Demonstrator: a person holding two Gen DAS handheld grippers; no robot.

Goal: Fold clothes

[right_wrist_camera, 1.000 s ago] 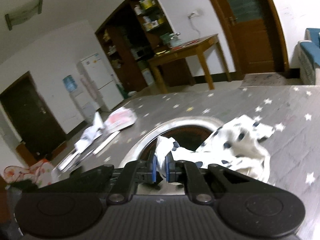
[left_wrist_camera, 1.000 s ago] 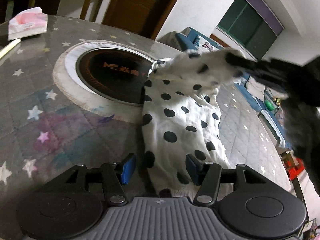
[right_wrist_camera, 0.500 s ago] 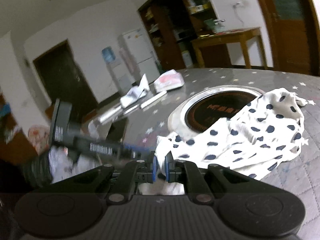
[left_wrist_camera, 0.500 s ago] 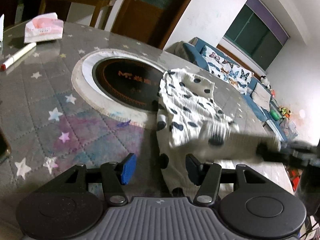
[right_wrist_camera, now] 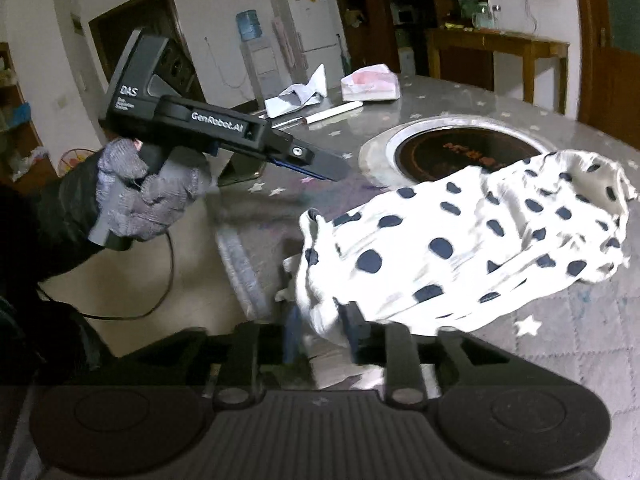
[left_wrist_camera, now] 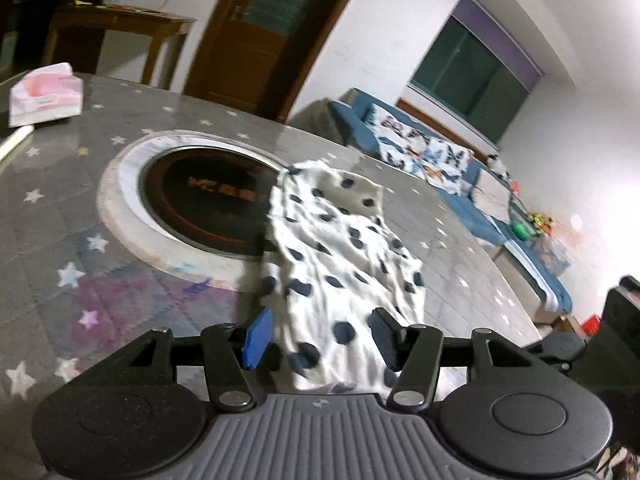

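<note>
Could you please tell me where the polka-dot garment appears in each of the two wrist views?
Left wrist: the polka-dot garment runs from centre to the lower middle, right of the round cooktop.
Right wrist: it fills the centre-right, below the cooktop.
Shared landmark: the pink tissue pack, also behind the cooktop in the right view.

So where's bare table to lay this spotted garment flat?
Bare star-print tabletop lies left of the polka-dot garment, between the round inset burner and the left hand-held gripper. More lies beyond the garment, toward the sofa. The far side is crowded: tissue pack, crumpled paper, marker.
</note>
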